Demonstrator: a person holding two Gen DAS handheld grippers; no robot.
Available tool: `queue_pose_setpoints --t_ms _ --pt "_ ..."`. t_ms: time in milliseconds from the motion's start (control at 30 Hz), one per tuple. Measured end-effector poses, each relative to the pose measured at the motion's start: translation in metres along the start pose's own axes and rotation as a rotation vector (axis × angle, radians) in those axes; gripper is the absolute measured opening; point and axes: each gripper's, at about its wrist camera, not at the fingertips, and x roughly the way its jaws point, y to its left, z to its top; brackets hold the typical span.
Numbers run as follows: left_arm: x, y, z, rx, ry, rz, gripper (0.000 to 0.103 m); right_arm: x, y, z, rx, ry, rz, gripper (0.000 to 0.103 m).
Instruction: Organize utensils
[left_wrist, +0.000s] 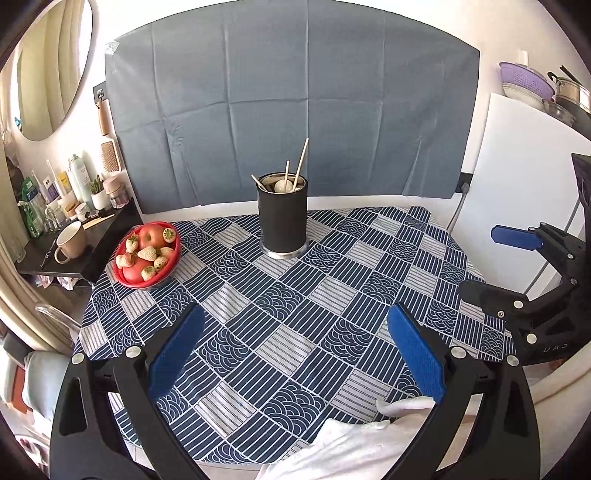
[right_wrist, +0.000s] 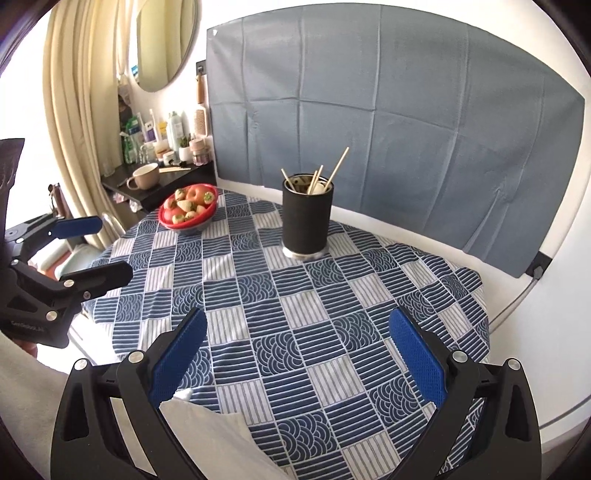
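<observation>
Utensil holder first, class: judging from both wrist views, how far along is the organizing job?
Done: the chopsticks and a white spoon already stand in the black holder. In hand: nothing; the left claw and right claw are both open and empty. Left: no loose utensil shows on the tablecloth, only the fruit bowl, so the job looks essentially finished.

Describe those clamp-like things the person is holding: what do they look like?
Each hand-held gripper, left and right, has a black plastic frame with silver bolts and two long fingers lined with textured blue pads. Small pale lettering marks the frames. No cables show. White fabric, perhaps a sleeve, lies below them.
</observation>
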Motion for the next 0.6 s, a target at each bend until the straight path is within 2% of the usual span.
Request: queue_pose_setpoints --t_ms 600 --pt "-0.0055 -0.0075 -0.0041 0.024 0.0 -0.011 0.097 -0.002 0.0011 -0.0037 -0.005 0.001 0.013 0.095"
